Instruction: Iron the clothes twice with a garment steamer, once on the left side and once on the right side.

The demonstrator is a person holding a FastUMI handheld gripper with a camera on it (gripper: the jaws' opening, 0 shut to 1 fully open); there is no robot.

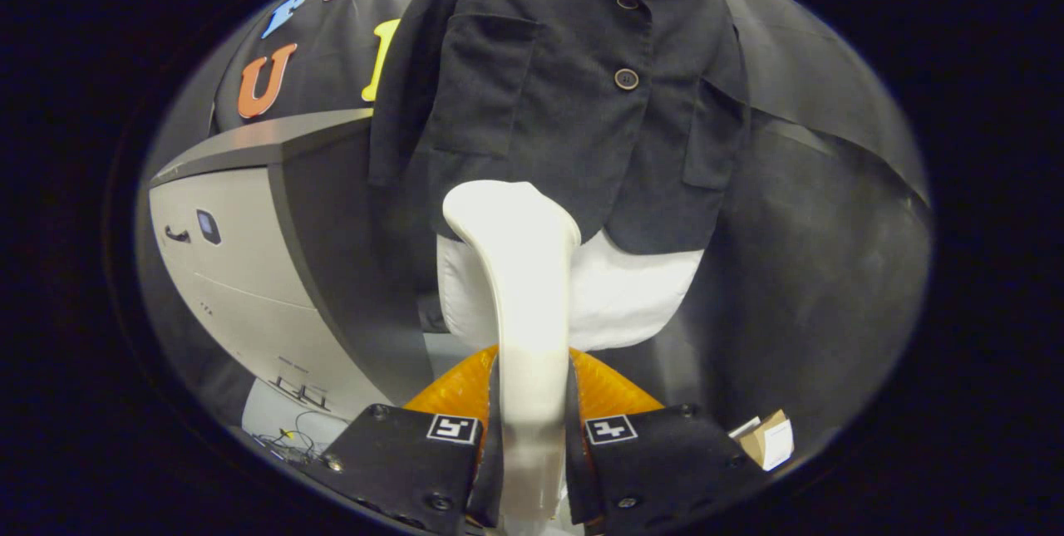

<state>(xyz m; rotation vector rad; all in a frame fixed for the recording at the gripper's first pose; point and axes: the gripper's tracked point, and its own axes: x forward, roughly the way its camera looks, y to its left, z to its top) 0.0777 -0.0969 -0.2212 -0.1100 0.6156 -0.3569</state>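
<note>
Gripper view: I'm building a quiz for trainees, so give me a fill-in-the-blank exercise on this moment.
1. The gripper is shut on the handle of the white ____.
2. The steamer stands in front of a dark ____ with buttons.
3. The jacket hangs on a white ____.

Missing words: steamer; jacket; mannequin
</note>
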